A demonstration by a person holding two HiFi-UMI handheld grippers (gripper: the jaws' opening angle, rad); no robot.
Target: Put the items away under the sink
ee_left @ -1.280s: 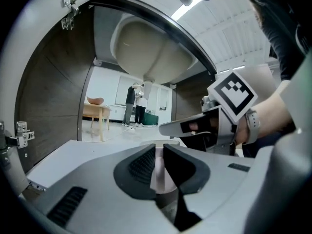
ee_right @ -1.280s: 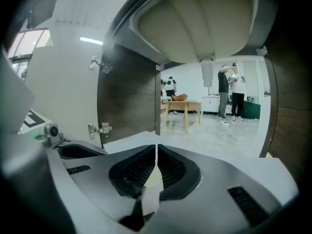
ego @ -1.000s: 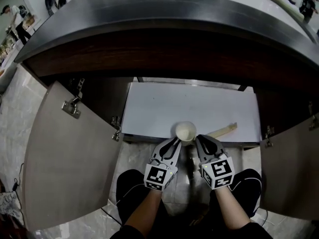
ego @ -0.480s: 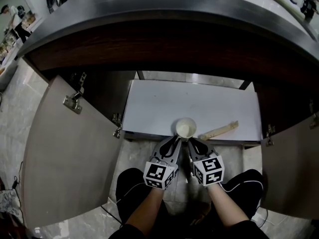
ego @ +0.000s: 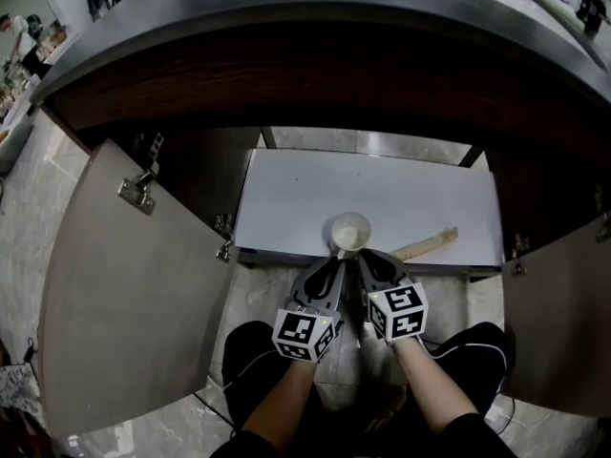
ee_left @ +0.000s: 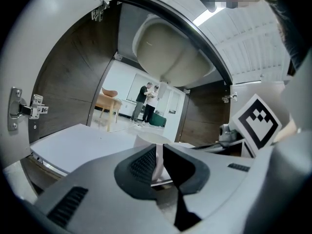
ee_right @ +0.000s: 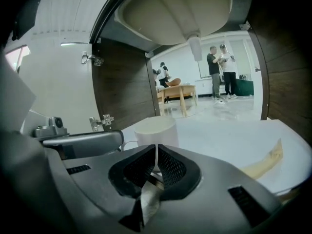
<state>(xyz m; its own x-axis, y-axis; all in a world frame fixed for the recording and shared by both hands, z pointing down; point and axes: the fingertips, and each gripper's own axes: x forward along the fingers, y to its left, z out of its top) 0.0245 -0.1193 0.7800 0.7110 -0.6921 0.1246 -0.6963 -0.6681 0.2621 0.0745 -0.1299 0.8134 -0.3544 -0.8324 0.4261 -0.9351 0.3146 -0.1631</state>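
Lots of bare room is left on the flat white shelf board [ego: 286,198] ahead of the left gripper [ego: 334,265]. The board's front edge lies just under the tips. A pale brown cupboard door [ego: 124,294] is swung wide open on each side. A round cream cup [ego: 349,230] is stood upright right in front of both grippers. Its handle is pinched in the left gripper's jaws. The right gripper [ego: 367,260] is closed tight on nothing. A pale wooden stick [ego: 427,246] is laid to its right. Since a second ago, the right gripper has been brought closer to the left one.
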